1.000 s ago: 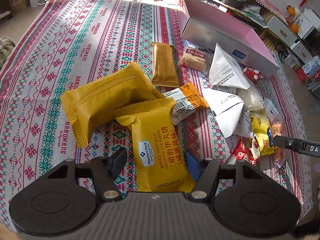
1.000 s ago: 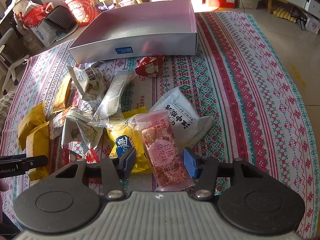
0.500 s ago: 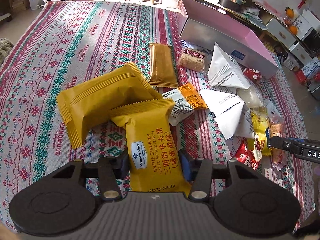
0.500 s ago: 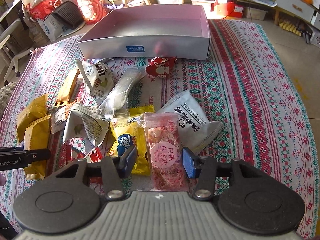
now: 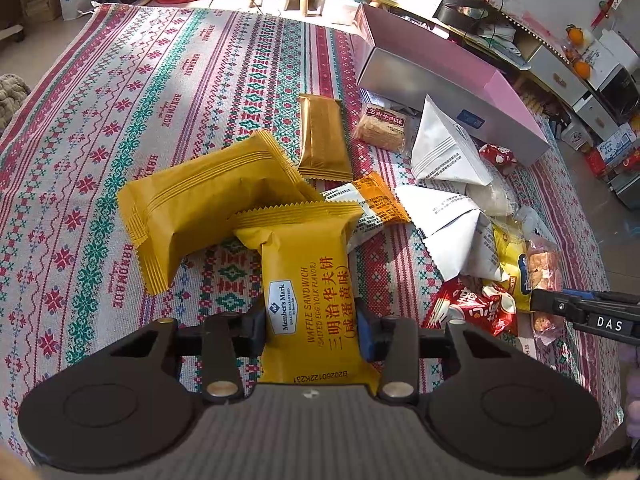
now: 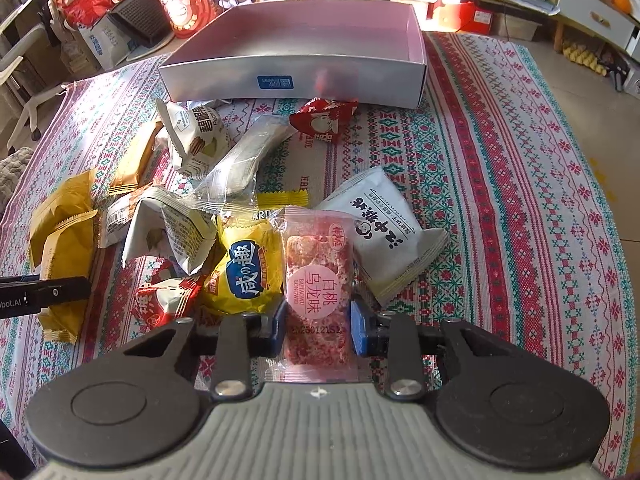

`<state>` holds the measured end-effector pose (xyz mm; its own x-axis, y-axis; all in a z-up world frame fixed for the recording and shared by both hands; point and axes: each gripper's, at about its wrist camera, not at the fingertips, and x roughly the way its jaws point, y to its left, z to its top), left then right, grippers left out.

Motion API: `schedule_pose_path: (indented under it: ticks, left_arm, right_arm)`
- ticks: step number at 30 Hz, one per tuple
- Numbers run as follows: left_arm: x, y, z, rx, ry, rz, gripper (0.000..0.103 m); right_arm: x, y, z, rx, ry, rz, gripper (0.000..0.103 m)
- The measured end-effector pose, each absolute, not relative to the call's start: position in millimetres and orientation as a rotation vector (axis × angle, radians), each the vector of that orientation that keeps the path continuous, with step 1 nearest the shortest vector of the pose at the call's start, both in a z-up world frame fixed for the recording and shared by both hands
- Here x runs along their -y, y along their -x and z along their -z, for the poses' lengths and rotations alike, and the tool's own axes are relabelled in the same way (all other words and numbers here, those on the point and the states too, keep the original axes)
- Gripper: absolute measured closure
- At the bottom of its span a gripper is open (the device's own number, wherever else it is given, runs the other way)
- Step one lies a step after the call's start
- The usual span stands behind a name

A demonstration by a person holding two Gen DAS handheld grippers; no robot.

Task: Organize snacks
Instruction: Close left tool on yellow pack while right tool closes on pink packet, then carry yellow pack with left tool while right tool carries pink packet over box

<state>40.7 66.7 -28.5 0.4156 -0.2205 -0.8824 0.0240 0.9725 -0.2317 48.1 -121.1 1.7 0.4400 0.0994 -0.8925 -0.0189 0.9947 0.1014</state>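
Observation:
My left gripper (image 5: pixel 311 326) is shut on a yellow Member's Mark waffle sandwich pack (image 5: pixel 308 280), its far end resting by a second yellow pack (image 5: pixel 208 204). My right gripper (image 6: pixel 318 328) is shut on a pink peach oolong snack bar (image 6: pixel 318 280) in clear wrap. The open silver box with pink inside (image 6: pixel 296 52) stands at the far side of the snack pile; it also shows in the left wrist view (image 5: pixel 440 84). The right gripper's finger tip shows in the left wrist view (image 5: pixel 580 312).
Loose snacks lie between the grippers and the box: white triangular packs (image 5: pixel 448 152), a gold bar (image 5: pixel 322 136), a yellow bag (image 6: pixel 244 276), a white pack (image 6: pixel 380 228), red packets (image 6: pixel 324 120). The patterned cloth (image 5: pixel 120 92) covers the surface. Furniture and bags stand beyond.
Both grippers have closed: the left jaws narrowed onto the yellow waffle pack, the right jaws onto the pink bar. Both views have drawn slightly closer to the box.

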Motion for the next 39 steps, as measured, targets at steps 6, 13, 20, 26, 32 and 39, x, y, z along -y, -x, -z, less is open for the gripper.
schedule_pose_path:
  ticks: [6,13,20,26,32,39]
  left_arm:
    - [-69,-35,18,-1.107,0.202,0.182,0.055]
    - [-70,-37,0,-1.062,0.227,0.202,0.055]
    - [-57,-50,-20,-1.008,0.235,0.22,0.056]
    - [-41,-70,-33,-0.975,0.258,0.264,0.056]
    - [-27,-114,-40,-0.938,0.262,0.263,0.056]
    - [-19,-175,-38,-0.905,0.273,0.25,0.056]
  right_arm:
    - [123,-42,-14,-1.071,-0.099,-0.084,0.074]
    - [129,-42,-32,-1.016,-0.144,-0.093,0.074]
    - [128,-52,-52,-0.962,-0.185,-0.1,0.074]
    - [126,-70,-68,-0.922,-0.198,-0.106,0.074]
    - [134,-106,-75,-0.898,-0.275,-0.088,0.074]
    - [156,-158,-69,-0.879,-0.303,-0.044,0.074]
